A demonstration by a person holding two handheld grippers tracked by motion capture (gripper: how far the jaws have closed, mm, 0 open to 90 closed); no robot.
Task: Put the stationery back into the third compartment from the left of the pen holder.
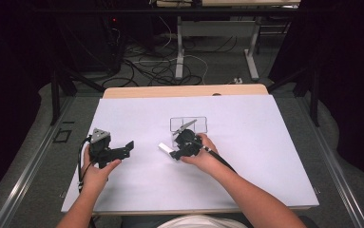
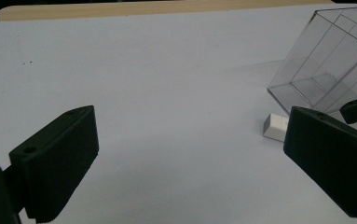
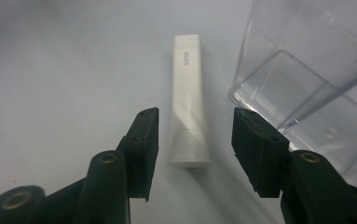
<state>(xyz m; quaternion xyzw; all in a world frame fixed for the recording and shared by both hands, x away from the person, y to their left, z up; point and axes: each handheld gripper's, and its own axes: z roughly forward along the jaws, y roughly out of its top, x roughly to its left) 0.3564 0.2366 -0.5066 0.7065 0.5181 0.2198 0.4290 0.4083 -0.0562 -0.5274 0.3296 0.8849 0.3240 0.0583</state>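
Right gripper view: right claw (image 3: 195,140) spread astride white tube (image 3: 188,100) lying on counter (image 3: 50,70) beside clear box (image 3: 306,79); risk: one pad clips box, tube skids

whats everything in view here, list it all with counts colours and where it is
tube: 1, white, flat on the sheet between the right gripper's open jaws, beside the box
box: 1, clear, divided into compartments, mid-table
sheet: 1, white, covering the table
table: 1, wood edge at the far side
cables: several, black and white, floor beyond the table
left gripper: 1, black, open, left of the tube
right gripper: 1, black, at the tube
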